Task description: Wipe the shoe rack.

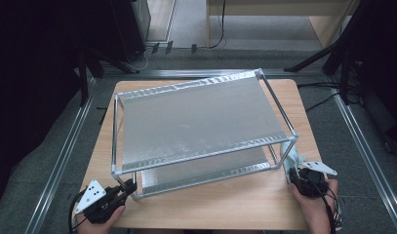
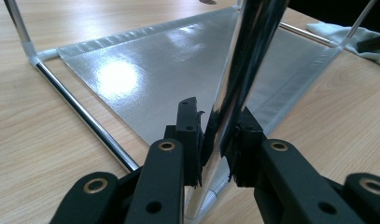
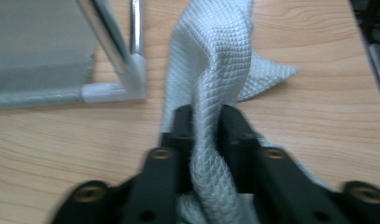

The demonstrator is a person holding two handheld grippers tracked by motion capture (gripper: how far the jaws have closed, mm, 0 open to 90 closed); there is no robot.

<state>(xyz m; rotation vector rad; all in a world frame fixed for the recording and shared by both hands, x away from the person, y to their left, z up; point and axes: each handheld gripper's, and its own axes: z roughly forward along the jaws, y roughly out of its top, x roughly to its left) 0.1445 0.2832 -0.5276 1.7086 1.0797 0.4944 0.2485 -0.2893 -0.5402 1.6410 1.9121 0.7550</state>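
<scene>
The left gripper (image 2: 219, 140) had its jaws clamped on the chrome upright post (image 2: 243, 79) at the near left corner of the metal rack (image 1: 196, 122), the pads pressing the tube from either side just above the tabletop; in the high view this gripper (image 1: 130, 187) sat at the near left of the wooden table (image 1: 210, 209), gripped by the person's left hand (image 1: 101, 214). The right gripper (image 3: 206, 135) had its jaws pinched on a bunched fold of the white waffle-weave cloth (image 3: 220, 60), which ran up between the jaws and spread out onto the table beyond them, close beside the rack's white plastic corner foot (image 3: 131, 88). In the high view that gripper (image 1: 296, 173) was at the near right, held by the right hand (image 1: 315, 204), with the cloth (image 1: 289, 156) rising against the rack's near right post. The rack itself stood across the middle of the table, slightly skewed, with a silvery upper shelf sheet (image 1: 196, 122) and a lower shelf sheet (image 2: 178, 70) just above the tabletop. Grey carpet floor (image 1: 49, 161) and aluminium rails (image 1: 64, 151) lay to either side.
</scene>
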